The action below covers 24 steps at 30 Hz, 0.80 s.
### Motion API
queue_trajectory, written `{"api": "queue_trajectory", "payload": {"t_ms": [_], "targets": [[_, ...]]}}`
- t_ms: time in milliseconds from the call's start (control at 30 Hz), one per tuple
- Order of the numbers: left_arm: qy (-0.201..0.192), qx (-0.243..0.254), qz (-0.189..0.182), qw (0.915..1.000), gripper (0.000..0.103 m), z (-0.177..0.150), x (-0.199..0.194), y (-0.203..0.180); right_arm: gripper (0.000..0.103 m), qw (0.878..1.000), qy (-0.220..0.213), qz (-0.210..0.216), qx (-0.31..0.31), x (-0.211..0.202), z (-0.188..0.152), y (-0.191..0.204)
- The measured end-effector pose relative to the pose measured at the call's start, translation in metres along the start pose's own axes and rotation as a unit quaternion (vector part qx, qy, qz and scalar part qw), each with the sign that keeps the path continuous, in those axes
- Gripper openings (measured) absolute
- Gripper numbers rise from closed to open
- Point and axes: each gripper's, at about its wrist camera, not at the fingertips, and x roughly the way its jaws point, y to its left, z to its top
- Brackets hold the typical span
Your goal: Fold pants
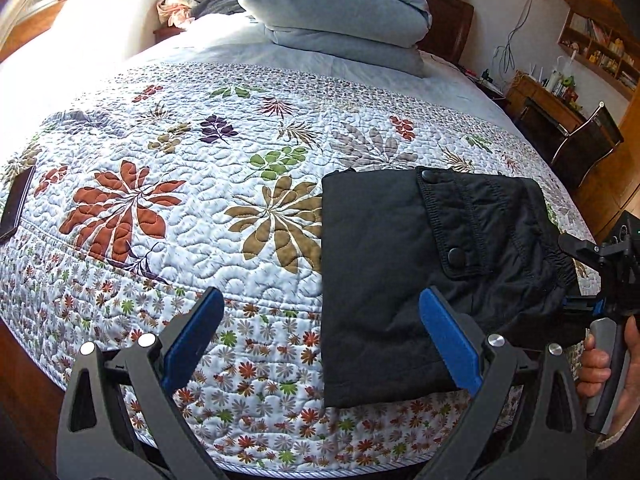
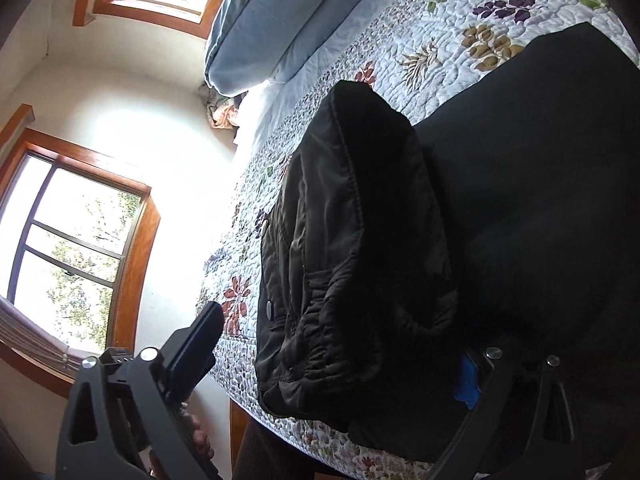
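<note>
Black pants [image 1: 420,264] lie folded into a compact rectangle on the floral quilt [image 1: 180,200], near the bed's front edge. A flap pocket with snap buttons faces up. My left gripper [image 1: 320,340] is open and empty above the quilt edge; its right blue finger [image 1: 448,344] overlaps the pants' lower part. My right gripper [image 2: 332,364] is open with the pants' elastic waistband end [image 2: 340,280] between its jaws; its right finger [image 2: 468,380] is buried under the cloth. The right gripper also shows in the left wrist view [image 1: 600,280] at the pants' right edge.
A folded blue duvet [image 1: 336,12] sits at the head of the bed. A dark phone [image 1: 16,204] lies on the quilt at far left. A desk and chair [image 1: 580,136] stand to the right of the bed. Windows [image 2: 76,232] line the wall.
</note>
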Motion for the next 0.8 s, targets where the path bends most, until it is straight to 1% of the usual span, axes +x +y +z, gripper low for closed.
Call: {"api": "queue_trajectory", "payload": {"t_ms": [133,167,200,233,267,300,333,367,500,633,800], "targets": [[0.003,0.005,0.004,1.0,0.098,0.001,0.001,-0.001,0.098,0.999,0.004,-0.023,-0.029,0.016,0.002,0.005],[0.004,0.008,0.005,1.0,0.098,0.001,0.001,-0.002,0.093,0.999,0.002,-0.028,-0.045,0.018,0.001,0.01],[0.004,0.011,0.006,0.9999,0.098,0.001,0.001,-0.002,0.086,0.998,-0.001,-0.033,-0.057,0.02,0.001,0.014],[0.004,0.014,0.007,0.9999,0.098,0.001,0.001,-0.003,0.071,0.997,-0.001,-0.036,-0.063,0.021,0.001,0.015],[0.005,0.017,0.009,0.9998,0.098,0.001,0.001,-0.004,0.058,0.998,0.001,-0.029,-0.056,0.021,0.001,0.013],[0.007,0.02,0.01,0.9997,0.098,0.001,0.003,-0.004,0.053,0.999,0.0,-0.018,-0.045,0.02,0.001,0.009],[0.01,0.023,0.013,0.9996,0.098,0.001,0.004,-0.004,0.045,0.999,-0.003,-0.006,-0.034,0.018,0.002,0.006],[0.012,0.025,0.015,0.9995,0.098,0.0,0.005,-0.004,0.039,1.0,-0.005,0.002,-0.028,0.016,0.002,0.002],[0.024,0.027,0.028,0.9989,0.098,-0.003,0.01,-0.001,0.034,0.999,-0.011,0.006,-0.046,0.009,-0.001,0.008],[0.037,0.02,0.041,0.9983,0.098,-0.007,0.013,0.006,0.033,0.997,-0.02,0.012,-0.068,0.003,0.001,0.028],[0.047,0.007,0.044,0.9979,0.098,-0.01,0.015,0.013,0.033,0.995,-0.021,0.015,-0.096,-0.003,0.004,0.054]]}}
